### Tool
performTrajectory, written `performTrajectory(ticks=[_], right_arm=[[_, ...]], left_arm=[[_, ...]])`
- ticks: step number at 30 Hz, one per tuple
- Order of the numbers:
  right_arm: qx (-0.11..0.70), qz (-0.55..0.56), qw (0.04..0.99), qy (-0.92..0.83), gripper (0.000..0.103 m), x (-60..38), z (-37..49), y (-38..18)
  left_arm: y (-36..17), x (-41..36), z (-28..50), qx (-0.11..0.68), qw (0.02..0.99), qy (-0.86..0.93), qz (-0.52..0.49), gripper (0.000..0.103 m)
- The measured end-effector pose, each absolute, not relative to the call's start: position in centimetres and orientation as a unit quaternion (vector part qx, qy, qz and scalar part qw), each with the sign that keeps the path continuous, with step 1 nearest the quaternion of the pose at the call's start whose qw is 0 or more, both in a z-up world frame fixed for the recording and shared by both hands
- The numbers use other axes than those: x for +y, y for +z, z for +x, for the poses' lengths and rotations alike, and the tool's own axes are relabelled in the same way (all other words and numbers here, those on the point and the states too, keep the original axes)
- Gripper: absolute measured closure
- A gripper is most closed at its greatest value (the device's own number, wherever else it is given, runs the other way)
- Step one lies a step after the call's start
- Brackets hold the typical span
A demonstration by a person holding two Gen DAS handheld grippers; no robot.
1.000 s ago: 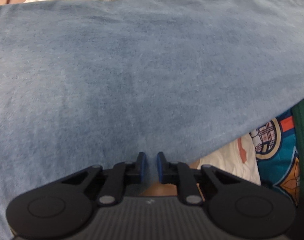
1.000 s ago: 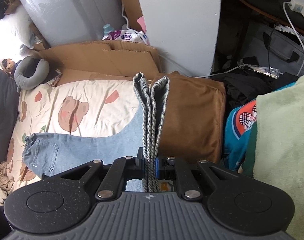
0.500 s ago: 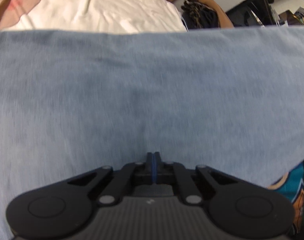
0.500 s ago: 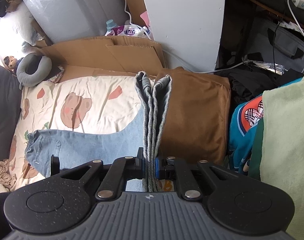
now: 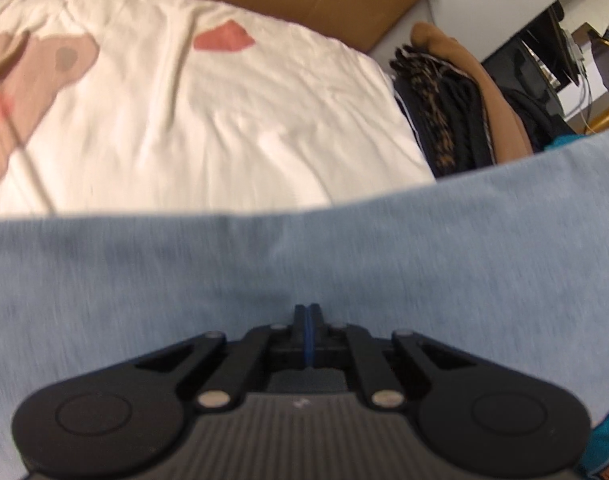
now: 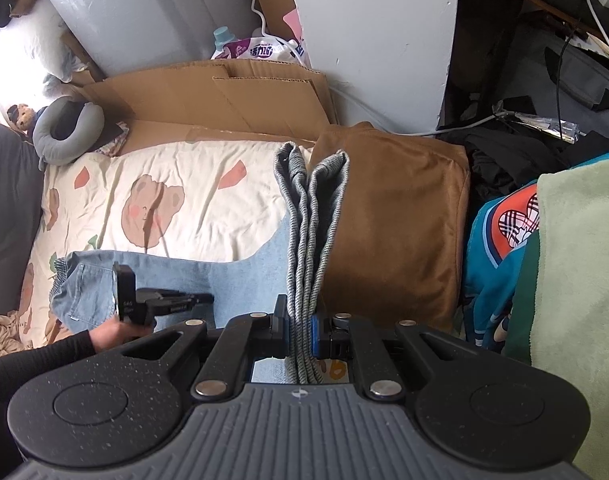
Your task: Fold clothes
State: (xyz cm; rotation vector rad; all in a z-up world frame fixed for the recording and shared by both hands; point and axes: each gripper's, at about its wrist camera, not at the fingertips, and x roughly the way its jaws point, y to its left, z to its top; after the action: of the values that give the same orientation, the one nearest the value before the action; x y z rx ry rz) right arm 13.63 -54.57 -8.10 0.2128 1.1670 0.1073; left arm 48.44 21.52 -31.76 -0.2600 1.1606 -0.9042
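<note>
A pair of light blue jeans (image 6: pixel 176 272) lies across the bear-print bedsheet (image 6: pixel 176 196). My right gripper (image 6: pixel 302 332) is shut on the bunched leg ends of the jeans (image 6: pixel 308 216), which stand up in folded layers above the jaws. My left gripper (image 5: pixel 307 316) has its jaws closed flat together, over the jeans fabric (image 5: pixel 264 264); no cloth shows between them. In the right wrist view the left gripper (image 6: pixel 202 300) sits low over the middle of the jeans, held by a hand in a black sleeve.
A brown cushion (image 6: pixel 392 216) lies right of the jeans. A teal printed garment (image 6: pixel 500 248) and a light green cloth (image 6: pixel 576 280) are at the right. Flattened cardboard (image 6: pixel 224 100) lines the bed's far edge. A grey neck pillow (image 6: pixel 68 132) sits far left.
My left gripper closed from open and pulled back, so the jeans fill less of its view and the bedsheet shows. My right gripper kept its hold, nearly still.
</note>
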Motion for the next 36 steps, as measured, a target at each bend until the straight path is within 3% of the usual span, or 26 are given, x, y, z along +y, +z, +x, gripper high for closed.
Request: performTrajectory(ticks=[12,36], right_arm=[[0.564,0.097,0.819,0.045,0.095,-53.7,15.4,-6.9],[0.559,0.055,0.824,0.071,0.095,-47.1,18.0,-2.3]], left_arm=[[-31.7,7.9,51.1,0.518,0.753,-0.386,-0.127,0.101],[-31.7,11.6,37.6,0.558,0.723,-0.380,-0.147,0.100]])
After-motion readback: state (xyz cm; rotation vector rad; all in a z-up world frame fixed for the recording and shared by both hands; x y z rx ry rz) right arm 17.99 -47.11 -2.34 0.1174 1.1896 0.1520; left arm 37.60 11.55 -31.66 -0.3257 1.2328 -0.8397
